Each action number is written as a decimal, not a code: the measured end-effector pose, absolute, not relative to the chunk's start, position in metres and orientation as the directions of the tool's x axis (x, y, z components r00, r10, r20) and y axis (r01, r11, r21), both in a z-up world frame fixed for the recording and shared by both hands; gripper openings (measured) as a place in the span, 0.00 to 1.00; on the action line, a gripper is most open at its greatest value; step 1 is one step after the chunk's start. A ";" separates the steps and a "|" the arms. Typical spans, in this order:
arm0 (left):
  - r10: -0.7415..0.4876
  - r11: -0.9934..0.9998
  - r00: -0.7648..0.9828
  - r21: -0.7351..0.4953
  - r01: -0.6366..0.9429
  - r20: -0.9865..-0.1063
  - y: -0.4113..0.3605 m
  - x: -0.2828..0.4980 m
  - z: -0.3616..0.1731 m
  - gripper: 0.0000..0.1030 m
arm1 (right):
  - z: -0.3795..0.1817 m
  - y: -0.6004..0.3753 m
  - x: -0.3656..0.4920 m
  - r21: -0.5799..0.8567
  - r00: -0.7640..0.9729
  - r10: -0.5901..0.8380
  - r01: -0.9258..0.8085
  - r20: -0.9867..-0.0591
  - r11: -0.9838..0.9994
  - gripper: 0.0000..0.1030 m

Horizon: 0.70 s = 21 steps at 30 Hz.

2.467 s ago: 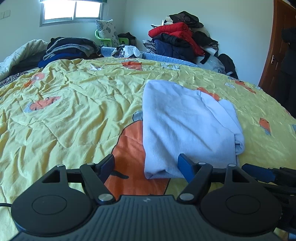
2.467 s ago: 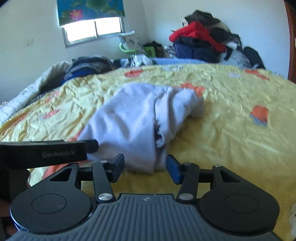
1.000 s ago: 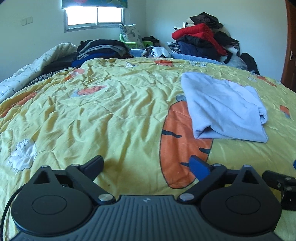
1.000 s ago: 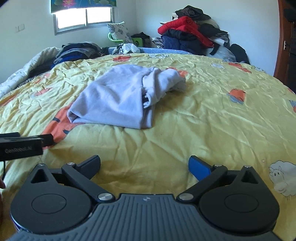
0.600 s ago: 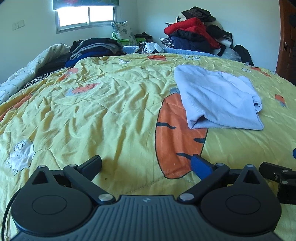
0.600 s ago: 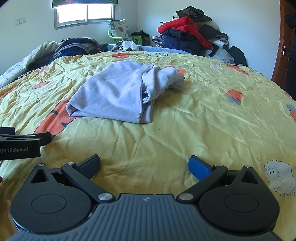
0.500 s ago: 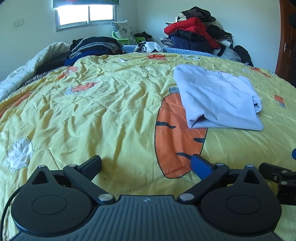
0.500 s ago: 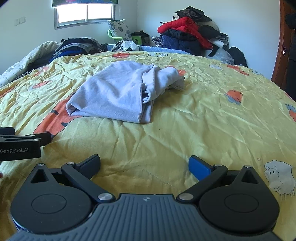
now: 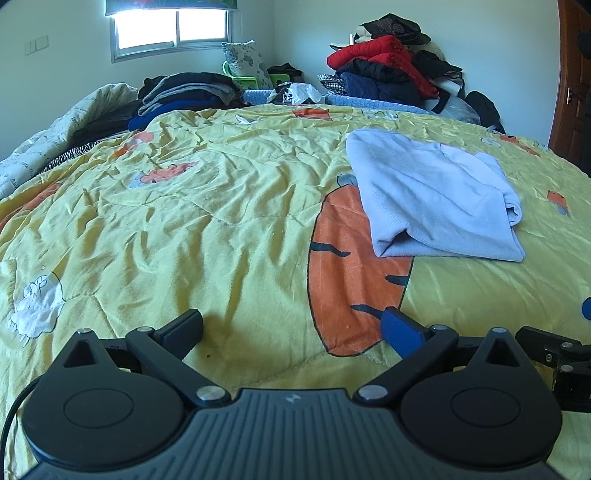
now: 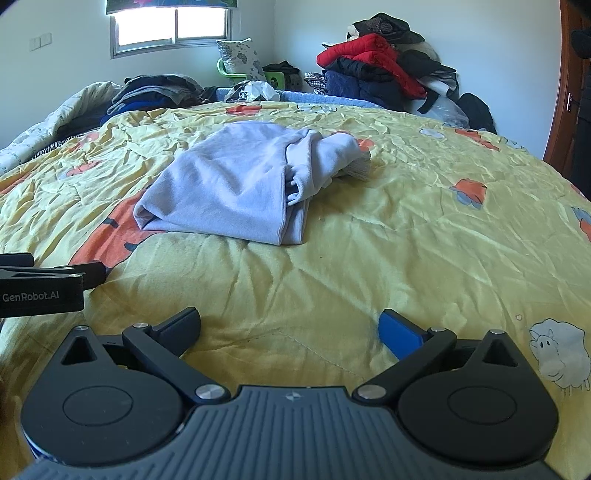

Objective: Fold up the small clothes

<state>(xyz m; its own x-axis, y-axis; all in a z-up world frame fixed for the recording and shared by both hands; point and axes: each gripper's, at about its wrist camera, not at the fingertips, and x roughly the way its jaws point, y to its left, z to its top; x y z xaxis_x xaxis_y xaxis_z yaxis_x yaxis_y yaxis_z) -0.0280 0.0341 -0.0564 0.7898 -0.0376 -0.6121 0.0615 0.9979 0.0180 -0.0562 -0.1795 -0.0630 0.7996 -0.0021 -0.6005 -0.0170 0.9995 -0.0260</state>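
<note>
The pale blue sweatshirt (image 10: pixel 236 188) lies folded into a rough rectangle on the yellow cartoon quilt (image 10: pixel 406 240), partly over the big orange carrot print (image 9: pixel 354 266), toward the middle of the bed. 2.5 s ago both grippers sat right at its near edge, jaws narrow around the fabric; now both have let go and backed well off — the garment is smaller in both views and nothing touches it. Left gripper (image 9: pixel 291 326): jaws spread wide, empty, low over the quilt near the bed's front edge. Right gripper (image 10: pixel 290 325): same, spread wide, holding nothing, with the left tool's body just beside it at its left. Over the last half second the views hardly shift, so the retreat looks finished. My read: this fold is done and released — though from the right wrist view the right side is bunched, a sleeve or hem lump (image 10: pixel 325 155) spilling out, not tidy. Might want a tuck, or the person moves to another piece. Further back: dark folded clothes stack (image 9: pixel 184 92) by the window (image 9: pixel 170 26), a heap of red and dark jackets (image 9: pixel 388 66) in the corner, and a wooden door (image 9: pixel 572 81) at the right.
</note>
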 end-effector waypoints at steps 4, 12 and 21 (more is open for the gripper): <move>-0.038 0.998 0.790 0.018 0.062 -0.612 0.035 -0.028 -0.056 1.00 | -0.063 -0.180 -0.056 -0.027 0.800 -0.003 -0.016 -0.600 1.000 1.00; -0.045 0.997 0.789 0.024 0.075 -0.613 0.029 -0.028 -0.056 1.00 | -0.063 -0.179 -0.056 -0.027 0.800 -0.003 -0.016 -0.600 1.000 1.00; -0.045 0.997 0.789 0.023 0.075 -0.613 0.030 -0.028 -0.056 1.00 | -0.063 -0.180 -0.056 -0.027 0.800 -0.003 -0.016 -0.600 1.000 1.00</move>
